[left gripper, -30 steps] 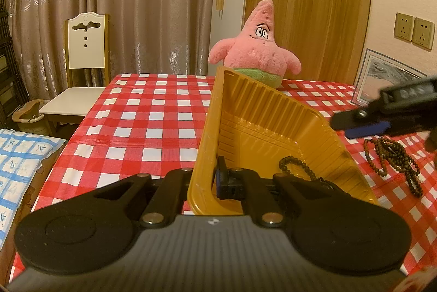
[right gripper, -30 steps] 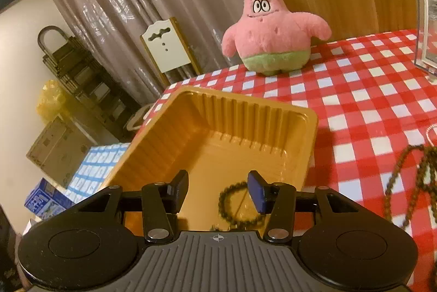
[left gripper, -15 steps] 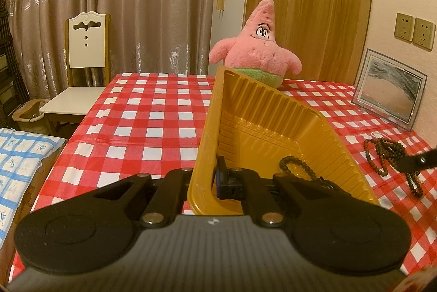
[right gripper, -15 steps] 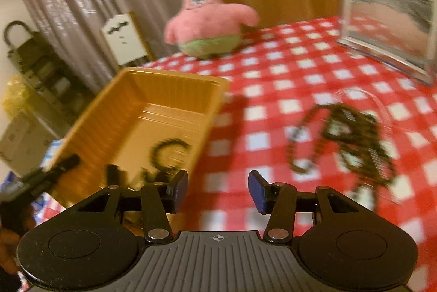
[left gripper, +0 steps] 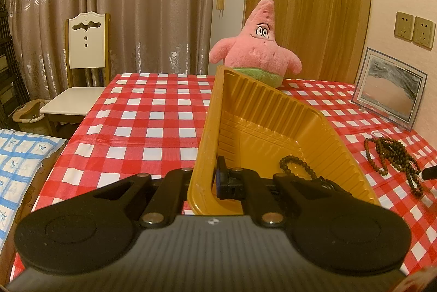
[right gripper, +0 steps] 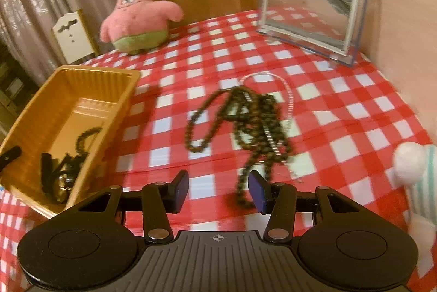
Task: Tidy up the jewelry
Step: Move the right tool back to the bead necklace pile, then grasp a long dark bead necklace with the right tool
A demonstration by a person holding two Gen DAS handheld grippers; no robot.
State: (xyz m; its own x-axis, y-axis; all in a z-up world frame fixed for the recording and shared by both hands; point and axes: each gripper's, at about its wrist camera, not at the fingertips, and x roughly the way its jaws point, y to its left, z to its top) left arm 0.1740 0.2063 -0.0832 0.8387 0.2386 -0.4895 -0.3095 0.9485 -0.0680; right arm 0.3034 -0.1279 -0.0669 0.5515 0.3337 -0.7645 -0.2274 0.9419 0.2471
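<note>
Left hand-held gripper point(left gripper: 211, 182) clamps yellow tray point(left gripper: 273, 112) wall; right hand-held gripper point(right gripper: 218, 189) half-open, empty, above tangled beads point(right gripper: 254, 125).

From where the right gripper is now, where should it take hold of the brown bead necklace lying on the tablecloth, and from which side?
Probably the single strand trailing toward the right gripper, coming down from above. The brown bead necklace lies flat in a tangled heap on the tablecloth, with a thin pale chain running through it, so a pinch there may drag that along. The trailing end lies clear, and the open jaws could straddle it.
</note>
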